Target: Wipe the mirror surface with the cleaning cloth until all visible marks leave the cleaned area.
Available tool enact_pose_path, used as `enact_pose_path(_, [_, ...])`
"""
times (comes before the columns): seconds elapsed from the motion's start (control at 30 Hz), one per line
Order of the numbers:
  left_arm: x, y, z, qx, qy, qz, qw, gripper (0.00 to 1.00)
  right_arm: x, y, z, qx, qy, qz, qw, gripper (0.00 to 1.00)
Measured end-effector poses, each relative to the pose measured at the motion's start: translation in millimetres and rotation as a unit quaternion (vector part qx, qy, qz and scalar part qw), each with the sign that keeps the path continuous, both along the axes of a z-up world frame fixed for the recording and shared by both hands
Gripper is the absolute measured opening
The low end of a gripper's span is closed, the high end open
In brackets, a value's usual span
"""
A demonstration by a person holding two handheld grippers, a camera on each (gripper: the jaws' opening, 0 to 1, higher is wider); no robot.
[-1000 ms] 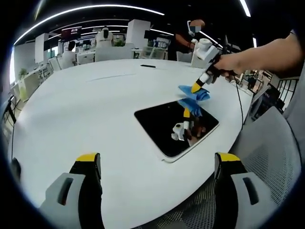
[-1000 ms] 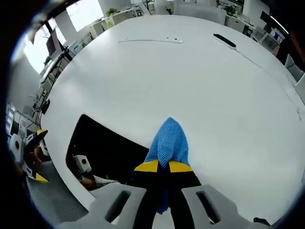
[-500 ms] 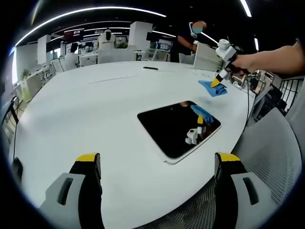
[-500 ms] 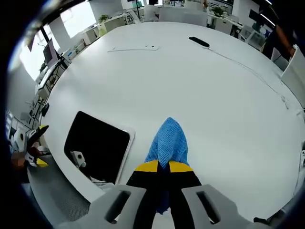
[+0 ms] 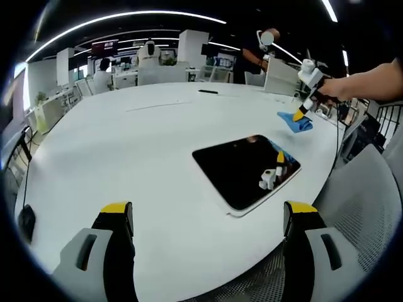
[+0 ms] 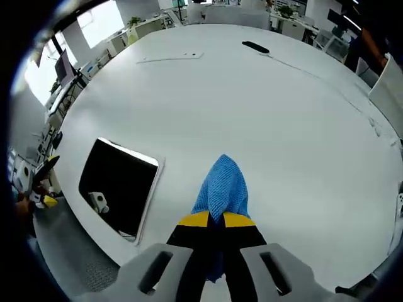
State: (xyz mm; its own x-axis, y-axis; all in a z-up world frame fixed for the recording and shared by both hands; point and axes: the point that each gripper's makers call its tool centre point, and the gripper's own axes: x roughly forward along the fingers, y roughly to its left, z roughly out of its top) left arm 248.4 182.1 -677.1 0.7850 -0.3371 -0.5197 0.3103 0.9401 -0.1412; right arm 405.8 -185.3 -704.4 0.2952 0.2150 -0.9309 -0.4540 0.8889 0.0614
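The left gripper [image 5: 204,217] hovers over the white bench [image 5: 126,145], jaws wide and empty. Ahead of them and a little right lies the mirror [image 5: 245,170], flat near the bench edge. The right gripper [image 6: 211,220] has its jaws clamped on the blue cleaning cloth [image 6: 221,185], with the mirror [image 6: 116,185] well left of them.

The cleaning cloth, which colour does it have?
Blue; the cleaning cloth shows best in the right gripper view.
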Motion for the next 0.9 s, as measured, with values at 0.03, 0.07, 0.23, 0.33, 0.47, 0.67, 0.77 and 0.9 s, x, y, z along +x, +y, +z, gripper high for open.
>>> enact_pose_path(0.03, [0.5, 1, 1.1, -0.008, 0.000, 0.006, 0.9999, 0.99, -2, -1, -5.0, -0.001, 0.003, -0.002, 1.0000, 0.01])
enact_pose_path(0.07, [0.8, 1, 1.7, -0.011, -0.001, 0.010, 0.9999, 0.99, -4, -1, -9.8, -0.002, 0.006, -0.005, 1.0000, 0.01])
enact_pose_path(0.23, [0.1, 1, 0.2, -0.002, 0.002, 0.006, 1.0000, 0.99, -24, -6, -45.2, -0.023, 0.031, -0.008, 0.9992, 0.01])
enact_pose_path(0.33, [-1.2, 0, -2.6, -0.010, 0.012, 0.005, 0.9999, 0.99, -22, -4, -42.5, -0.025, 0.020, 0.008, 0.9995, 0.00])
enact_pose_path(0.47, [-1.8, -2, -2.9, -0.008, 0.013, -0.001, 0.9999, 0.99, -24, -6, -43.8, -0.028, 0.024, -0.002, 0.9993, 0.00])
enact_pose_path(0.67, [-2.9, -4, -5.2, -0.007, 0.016, -0.010, 0.9998, 0.99, -23, -8, -44.5, -0.014, -0.007, 0.007, 0.9998, 0.01])
enact_pose_path(0.77, [-3.2, -4, -4.4, -0.006, 0.015, -0.010, 0.9998, 0.99, -24, -6, -41.4, -0.001, -0.012, 0.014, 0.9998, 0.03])
enact_pose_path(0.9, [-2.5, 0, -1.8, -0.005, 0.011, 0.000, 0.9999, 0.99, -7, 3, -14.5, 0.047, -0.093, 0.037, 0.9939, 0.39])
